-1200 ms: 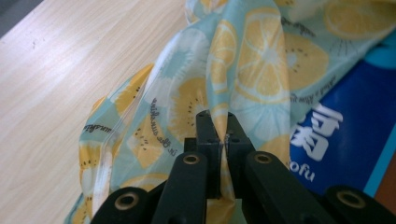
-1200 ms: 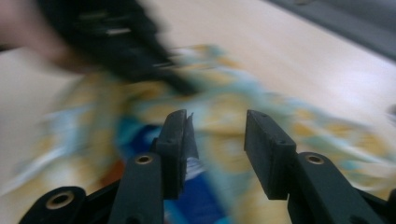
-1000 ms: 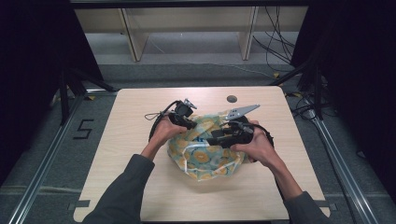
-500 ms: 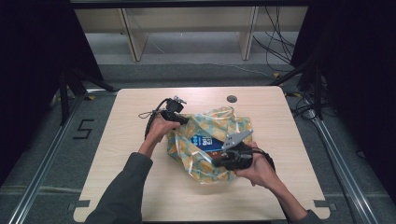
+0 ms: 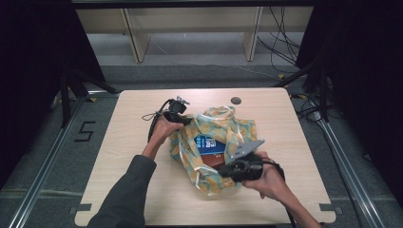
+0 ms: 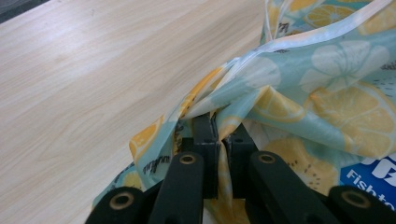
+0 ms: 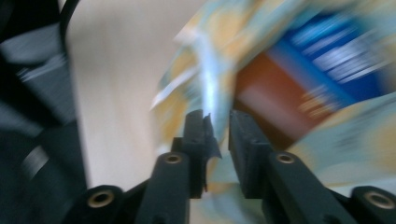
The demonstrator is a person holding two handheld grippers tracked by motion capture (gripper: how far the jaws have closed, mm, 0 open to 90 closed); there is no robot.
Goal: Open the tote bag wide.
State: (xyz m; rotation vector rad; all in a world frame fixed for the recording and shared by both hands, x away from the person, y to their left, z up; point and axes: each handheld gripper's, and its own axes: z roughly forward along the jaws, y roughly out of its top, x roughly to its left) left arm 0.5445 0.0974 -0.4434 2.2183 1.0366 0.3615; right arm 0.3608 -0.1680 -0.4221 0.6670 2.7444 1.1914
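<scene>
The light wooden table [image 5: 119, 156] has bare room at 9 and 3 o'clock of the lemon-patterned teal plastic bag [image 5: 223, 128], which lies mid-table around a blue and brown box [image 5: 209, 145]. The right gripper view is blurred. The left gripper [image 6: 223, 135], at the bag's 10 o'clock, pinches a fold of its edge. The right gripper [image 7: 217, 122], at 5 o'clock, has just been opening; film lies between its parted jaws.

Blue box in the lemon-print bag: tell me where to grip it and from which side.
Grip the blue box by its near, brown-banded end, coming from the right gripper side: the lemon-print bag gapes there, while the left gripper pinches the far rim.
</scene>
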